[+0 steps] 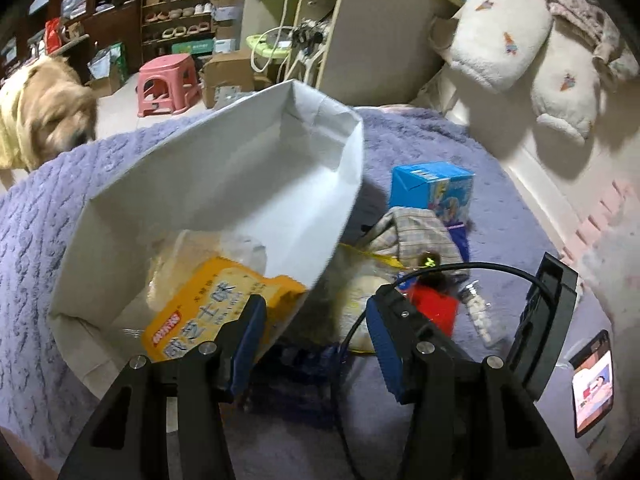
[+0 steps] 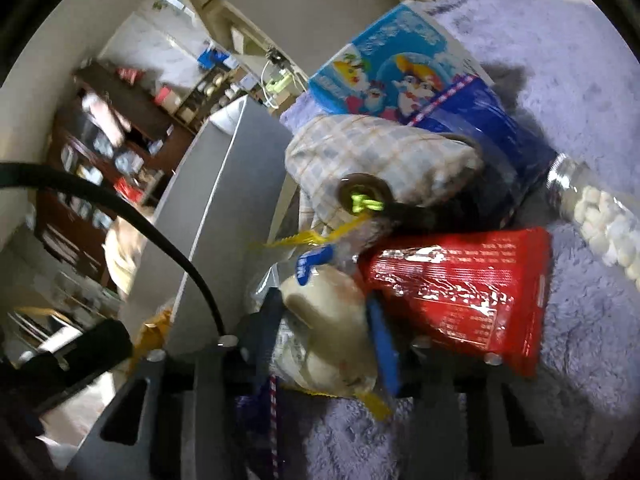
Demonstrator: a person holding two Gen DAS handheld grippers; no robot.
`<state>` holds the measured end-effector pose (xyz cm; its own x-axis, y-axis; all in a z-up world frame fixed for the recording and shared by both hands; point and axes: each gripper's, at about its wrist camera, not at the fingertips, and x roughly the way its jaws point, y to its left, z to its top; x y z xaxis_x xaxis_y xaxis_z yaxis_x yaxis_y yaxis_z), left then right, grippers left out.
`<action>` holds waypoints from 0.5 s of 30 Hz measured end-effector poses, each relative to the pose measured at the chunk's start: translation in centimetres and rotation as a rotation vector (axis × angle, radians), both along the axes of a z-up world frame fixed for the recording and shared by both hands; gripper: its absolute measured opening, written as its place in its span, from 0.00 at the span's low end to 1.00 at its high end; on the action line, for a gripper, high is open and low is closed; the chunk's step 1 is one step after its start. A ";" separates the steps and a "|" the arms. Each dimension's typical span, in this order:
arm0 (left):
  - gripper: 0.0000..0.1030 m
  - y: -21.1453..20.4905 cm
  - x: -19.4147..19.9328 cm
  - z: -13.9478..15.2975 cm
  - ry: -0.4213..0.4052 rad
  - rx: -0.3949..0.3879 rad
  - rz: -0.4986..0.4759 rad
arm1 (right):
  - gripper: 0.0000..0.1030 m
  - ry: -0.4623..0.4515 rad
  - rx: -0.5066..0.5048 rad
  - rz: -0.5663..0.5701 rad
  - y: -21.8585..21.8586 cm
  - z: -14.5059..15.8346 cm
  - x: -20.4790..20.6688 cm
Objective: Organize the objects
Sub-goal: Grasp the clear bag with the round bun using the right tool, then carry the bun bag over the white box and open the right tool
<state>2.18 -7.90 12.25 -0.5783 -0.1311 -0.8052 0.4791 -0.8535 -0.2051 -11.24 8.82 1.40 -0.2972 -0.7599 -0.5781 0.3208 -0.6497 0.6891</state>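
Note:
A white fabric storage bin [image 1: 224,184] lies tipped on the purple bedspread [image 1: 60,240], with a yellow snack packet [image 1: 208,312] and a clear bag inside. My left gripper [image 1: 316,328] is open, its left finger at the bin's rim by the yellow packet. My right gripper [image 2: 326,336] is shut on a clear bag of pale buns [image 2: 324,320], beside the bin's grey wall [image 2: 224,200]. The bun bag also shows in the left wrist view [image 1: 360,304]. Next to it lie a red packet [image 2: 460,296], a plaid pouch [image 2: 372,152], a blue box [image 2: 396,64] and a bottle of white tablets [image 2: 600,220].
A phone [image 1: 592,384] with a lit screen lies on the bed at the right. A dog [image 1: 44,112] stands at the bed's left edge. White pillows [image 1: 520,48] lean at the headboard. A pink stool [image 1: 168,84], boxes and shelves fill the room behind.

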 end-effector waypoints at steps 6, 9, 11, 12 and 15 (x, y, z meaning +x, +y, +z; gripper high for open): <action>0.49 1.0 0.9 1.6 0.077 -0.039 -0.009 | 0.28 0.089 -0.040 -0.087 3.7 4.6 0.3; 0.49 1.2 1.4 2.4 0.112 -0.052 0.001 | 0.28 0.183 -0.093 -0.101 5.3 8.0 1.3; 0.49 1.1 1.7 2.9 0.129 -0.061 0.021 | 0.28 0.226 -0.136 -0.102 5.8 9.6 1.9; 0.49 1.0 1.9 3.1 0.137 -0.070 0.037 | 0.28 0.244 -0.152 -0.098 5.8 10.1 2.2; 0.49 0.9 2.0 3.1 0.122 -0.097 0.080 | 0.28 0.254 -0.161 -0.077 4.7 10.5 2.4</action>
<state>4.16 -7.04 15.39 -0.6559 -0.2544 -0.7107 0.5225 -0.8325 -0.1842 -8.81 13.56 11.90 -0.4765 -0.8054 -0.3525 0.4500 -0.5679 0.6892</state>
